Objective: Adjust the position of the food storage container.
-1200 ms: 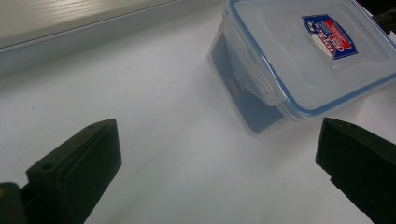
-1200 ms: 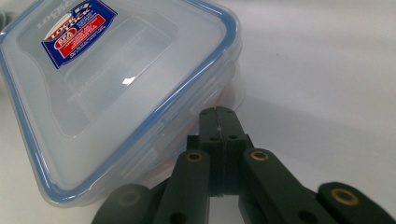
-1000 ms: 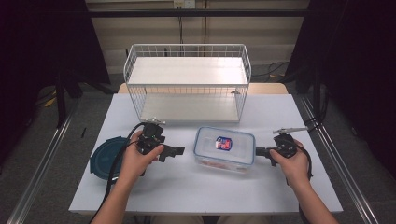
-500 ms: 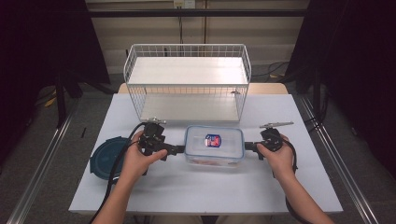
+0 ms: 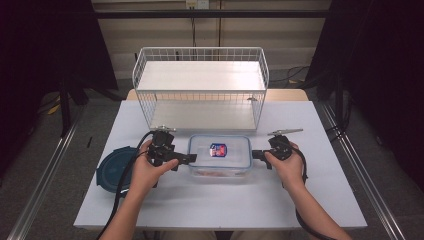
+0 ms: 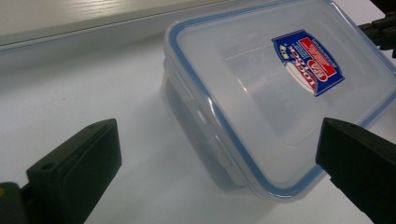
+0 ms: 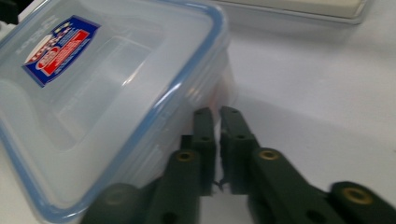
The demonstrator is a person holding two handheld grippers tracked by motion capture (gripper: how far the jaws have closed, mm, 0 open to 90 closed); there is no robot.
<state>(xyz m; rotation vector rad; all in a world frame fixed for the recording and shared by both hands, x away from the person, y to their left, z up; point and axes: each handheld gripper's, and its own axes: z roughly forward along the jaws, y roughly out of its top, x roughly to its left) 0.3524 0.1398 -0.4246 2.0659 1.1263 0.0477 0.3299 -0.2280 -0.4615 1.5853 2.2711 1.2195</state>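
Right hand-held gripper, jaws parted by only a slit and pinching nothing, sits at the near short end of the lidded container, whose long axis runs straight ahead toward the spread left hand-held gripper.

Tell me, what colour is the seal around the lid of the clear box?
Blue. The seal runs around the lid of the clear box; it shows best in the left gripper view.
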